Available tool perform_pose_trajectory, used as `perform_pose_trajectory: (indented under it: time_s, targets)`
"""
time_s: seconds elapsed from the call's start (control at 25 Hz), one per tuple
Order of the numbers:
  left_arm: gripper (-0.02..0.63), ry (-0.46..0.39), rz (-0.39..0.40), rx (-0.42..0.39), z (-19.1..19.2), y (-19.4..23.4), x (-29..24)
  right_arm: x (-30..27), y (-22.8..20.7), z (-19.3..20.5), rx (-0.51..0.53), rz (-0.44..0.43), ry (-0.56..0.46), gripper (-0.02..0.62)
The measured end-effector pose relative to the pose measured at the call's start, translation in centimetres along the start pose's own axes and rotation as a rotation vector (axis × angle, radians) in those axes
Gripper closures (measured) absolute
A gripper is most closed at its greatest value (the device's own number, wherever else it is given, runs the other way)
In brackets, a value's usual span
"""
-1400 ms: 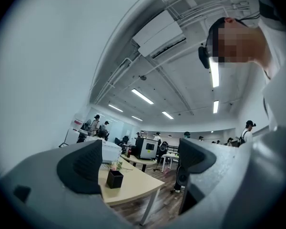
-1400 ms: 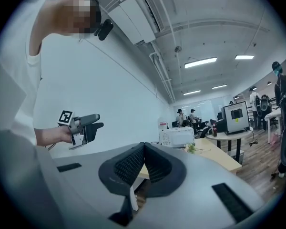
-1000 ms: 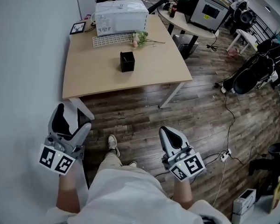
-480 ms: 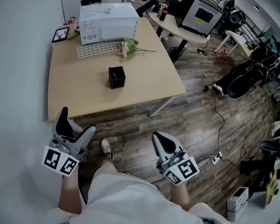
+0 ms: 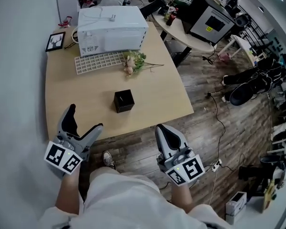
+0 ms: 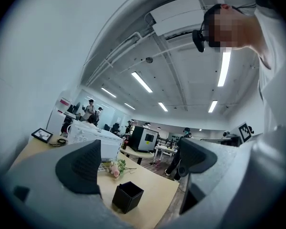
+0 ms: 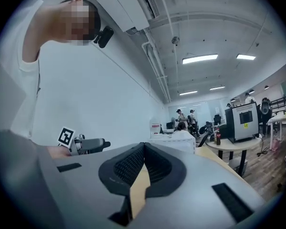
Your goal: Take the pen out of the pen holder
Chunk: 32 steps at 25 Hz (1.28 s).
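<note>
A black square pen holder (image 5: 124,100) stands on the light wooden table (image 5: 76,94), near its front middle. In the left gripper view the pen holder (image 6: 127,197) looks empty from this angle; no pen shows in any view. My left gripper (image 5: 85,119) is open, held over the table's front left edge, short of the holder. My right gripper (image 5: 165,133) is shut with nothing in it, held over the floor just off the table's front edge. In its own view the right gripper (image 7: 143,149) has its jaws pressed together.
A white microwave (image 5: 112,30), a white keyboard (image 5: 99,61) and a small flower sprig (image 5: 135,61) lie at the table's far side. A framed picture (image 5: 55,41) sits at the far left corner. A wall runs along the left. Cables and office gear cover the floor at right.
I have stepped closer to the table. Both grippers have moved forward; the left one now reaches over the table's front edge. The pen holder has not moved.
</note>
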<state>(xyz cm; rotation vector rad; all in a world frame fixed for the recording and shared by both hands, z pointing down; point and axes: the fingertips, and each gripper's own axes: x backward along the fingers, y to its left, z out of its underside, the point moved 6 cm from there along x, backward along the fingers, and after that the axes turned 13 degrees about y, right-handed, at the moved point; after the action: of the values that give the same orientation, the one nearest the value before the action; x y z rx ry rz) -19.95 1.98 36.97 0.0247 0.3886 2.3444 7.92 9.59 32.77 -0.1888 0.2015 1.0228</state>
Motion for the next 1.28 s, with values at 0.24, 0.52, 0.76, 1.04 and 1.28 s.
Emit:
perform_pose_trajectory:
  time_s: [0.24, 0.52, 0.76, 1.04, 1.28]
  targets:
    - [0.091, 0.054, 0.063, 0.028, 0.5, 2.5, -4.4, -2.0, -2.8, 0.8, -0.057, 0.064, 0.042, 0.595]
    - [0.091, 0.07, 0.013, 0.047, 2.0, 3.4, -7.2, -4.9, -6.7, 0.7, -0.042, 0.015, 0.035, 0.595]
    - [0.091, 0.059, -0.06, 0.039, 1.1, 2.9, -9.3, -6.9, -10.5, 0.1, -0.029, -0.052, 0.044, 0.595]
    - [0.091, 0.079, -0.135, 0.066, 2.5, 3.4, -11.7, -8.4, -12.3, 0.2, 0.019, -0.119, 0.067, 0.595]
    - [0.092, 0.163, -0.203, 0.047, 5.7, 4.4, -13.2, -8.4, -13.6, 2.0, -0.034, -0.103, 0.123, 0.595]
